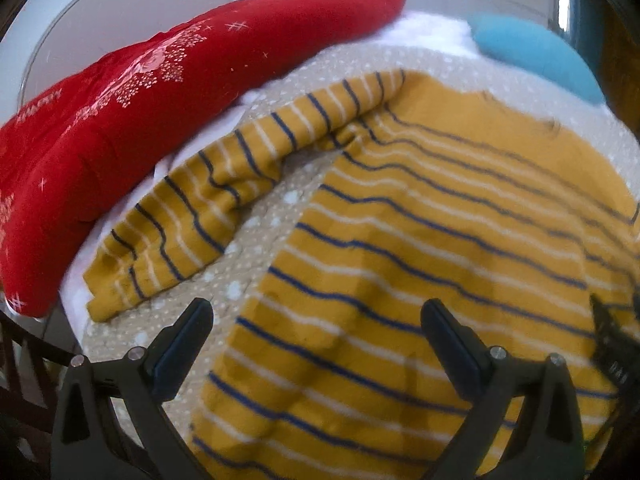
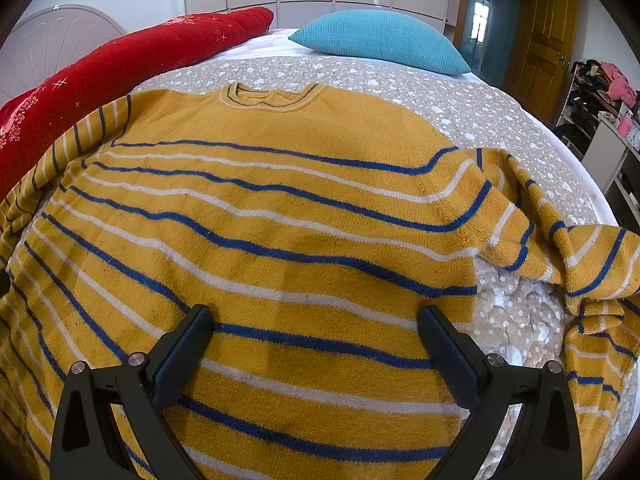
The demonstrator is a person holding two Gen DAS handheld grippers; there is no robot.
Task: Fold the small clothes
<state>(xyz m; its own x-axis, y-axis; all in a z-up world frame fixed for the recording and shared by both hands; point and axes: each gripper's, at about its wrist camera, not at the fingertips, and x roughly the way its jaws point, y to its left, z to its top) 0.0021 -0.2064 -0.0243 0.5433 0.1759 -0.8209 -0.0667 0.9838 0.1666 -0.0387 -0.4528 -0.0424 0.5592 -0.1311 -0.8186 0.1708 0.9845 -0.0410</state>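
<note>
A mustard-yellow sweater [image 2: 280,208] with blue and white stripes lies flat on the bed, collar [image 2: 272,98] at the far end. Its left sleeve [image 1: 208,200] stretches out toward a red quilt; its right sleeve [image 2: 568,256] lies crumpled at the bed's right side. My left gripper [image 1: 316,316] hovers open over the sweater's lower left edge [image 1: 400,280], one finger above the bedspread, the other above the knit. My right gripper [image 2: 316,322] hangs open above the sweater's lower middle, holding nothing. At the right border of the left wrist view, a dark piece of the other gripper [image 1: 612,344] shows.
The bed has a beige spotted cover [image 2: 460,104]. A folded red quilt [image 2: 120,68] lies along the left side and a teal pillow [image 2: 384,40] at the head. A wooden door [image 2: 540,32] and a cluttered shelf [image 2: 596,92] stand to the right.
</note>
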